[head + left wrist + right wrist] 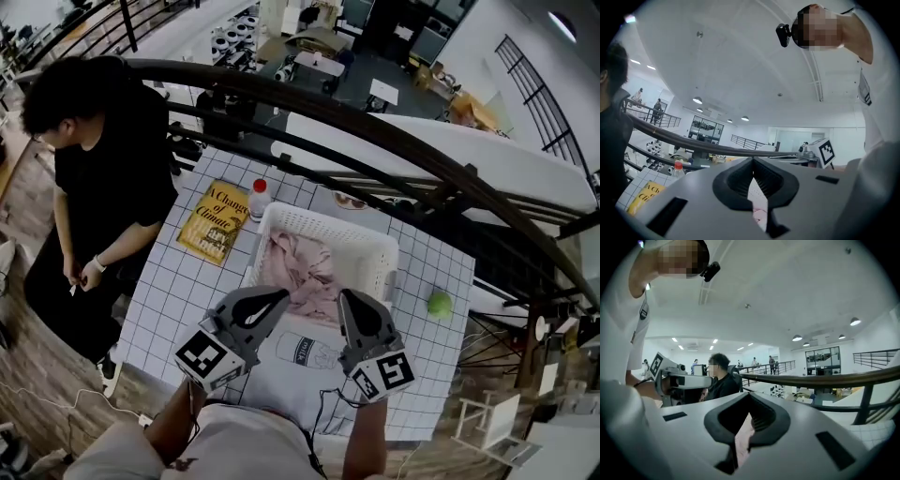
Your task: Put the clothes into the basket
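Both grippers hang level over the near edge of the table (178, 300), just before the white basket (323, 225). The left gripper (272, 302) & the right gripper (352, 305) each have the jaws pressed together at the tips, w/ nothing pinched. The pink seen through the slit is only the pink clothes (298, 267), which lie inside the basket. I judge the grippers are held high & closed to be clear of the rim. A white garment (305, 361) w/ a print seems to lie on the table in front of the basket, prob. the next one to take
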Demonstrator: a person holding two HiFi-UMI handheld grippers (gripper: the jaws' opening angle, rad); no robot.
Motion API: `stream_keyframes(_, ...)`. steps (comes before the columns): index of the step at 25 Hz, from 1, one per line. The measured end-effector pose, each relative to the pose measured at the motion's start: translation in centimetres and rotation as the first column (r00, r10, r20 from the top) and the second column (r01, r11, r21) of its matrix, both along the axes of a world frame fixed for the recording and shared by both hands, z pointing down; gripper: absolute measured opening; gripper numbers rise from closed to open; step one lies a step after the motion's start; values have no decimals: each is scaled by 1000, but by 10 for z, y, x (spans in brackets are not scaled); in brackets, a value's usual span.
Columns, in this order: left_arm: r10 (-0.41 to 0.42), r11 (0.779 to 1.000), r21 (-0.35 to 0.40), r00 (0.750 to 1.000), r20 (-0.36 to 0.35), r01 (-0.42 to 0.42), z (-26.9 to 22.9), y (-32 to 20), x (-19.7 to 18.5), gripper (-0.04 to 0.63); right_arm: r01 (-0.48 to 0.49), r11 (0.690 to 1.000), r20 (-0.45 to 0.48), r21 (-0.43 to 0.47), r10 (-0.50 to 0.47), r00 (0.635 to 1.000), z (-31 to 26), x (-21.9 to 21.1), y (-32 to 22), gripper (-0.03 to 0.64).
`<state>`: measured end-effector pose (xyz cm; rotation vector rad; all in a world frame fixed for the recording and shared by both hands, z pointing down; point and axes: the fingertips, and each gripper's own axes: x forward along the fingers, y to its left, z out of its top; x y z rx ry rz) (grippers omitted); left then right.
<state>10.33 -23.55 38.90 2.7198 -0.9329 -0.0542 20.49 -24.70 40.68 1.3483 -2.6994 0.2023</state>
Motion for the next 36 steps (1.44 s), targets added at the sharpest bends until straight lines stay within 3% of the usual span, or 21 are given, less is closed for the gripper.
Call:
stream_keyframes(6,19,1000,17,1000,1,-19,-13,30,-4,5,-89,995,77,35,86,993,-16,1,57,18)
stream_keyframes(14,28,1000,1,1000,1,-28,-11,64,-6,5,-67,997,78,29,65,995,-12,-23,97,17)
stream_keyframes(36,22,1000,21,1000,19,-22,-16,80,-14,5,-43,997,26,63,42,999,-17,-35,110,17)
